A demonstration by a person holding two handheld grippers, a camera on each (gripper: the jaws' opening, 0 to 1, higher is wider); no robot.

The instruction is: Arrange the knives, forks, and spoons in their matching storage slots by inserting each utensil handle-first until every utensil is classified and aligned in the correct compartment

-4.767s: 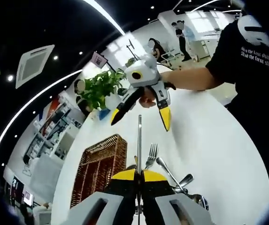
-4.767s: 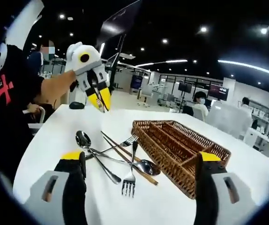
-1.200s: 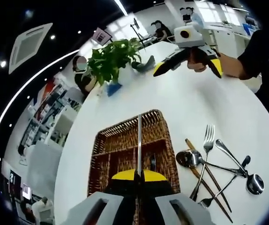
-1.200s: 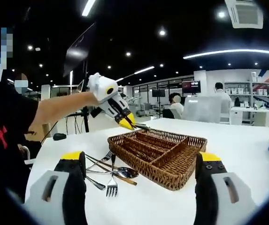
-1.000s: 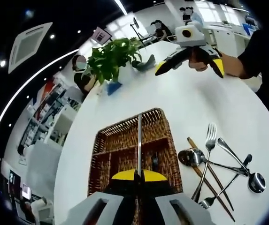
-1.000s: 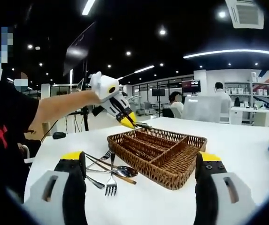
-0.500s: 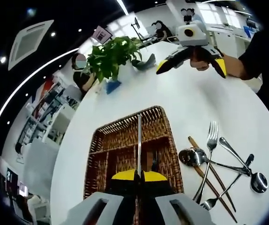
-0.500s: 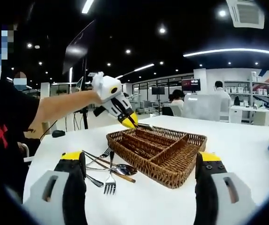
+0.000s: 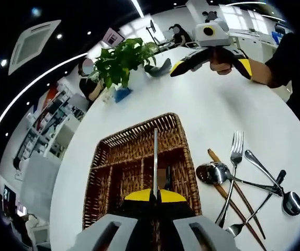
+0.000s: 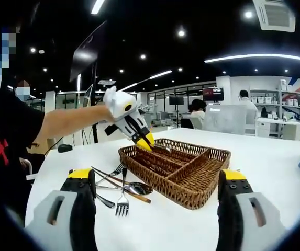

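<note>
My left gripper (image 9: pixel 155 194) is shut on a thin metal knife (image 9: pixel 155 157), seen edge-on and pointing out over the wicker basket (image 9: pixel 177 137). In the right gripper view the left gripper (image 10: pixel 145 141) dips its yellow tips into the near-left part of the basket (image 10: pixel 191 201), the knife (image 10: pixel 160 148) low among the long slots. My right gripper (image 10: pixel 156 175) stands open, holding nothing, on the near side of the basket; it also hangs open at the far table edge (image 9: pixel 210 67). A fork (image 9: pixel 232 157), spoons (image 9: pixel 212 172) and brown sticks (image 9: pixel 236 204) lie beside the basket.
The loose cutlery pile (image 10: pixel 121 191) lies left of the basket on the round white table (image 10: pixel 155 230). A potted plant (image 9: pixel 121 63) stands at the table's far side. A person's arm (image 10: pixel 71 123) reaches in from the left. People sit at desks behind.
The left gripper has come down with the knife from above the basket's rim into the basket. The right gripper has stayed open and nearly still.
</note>
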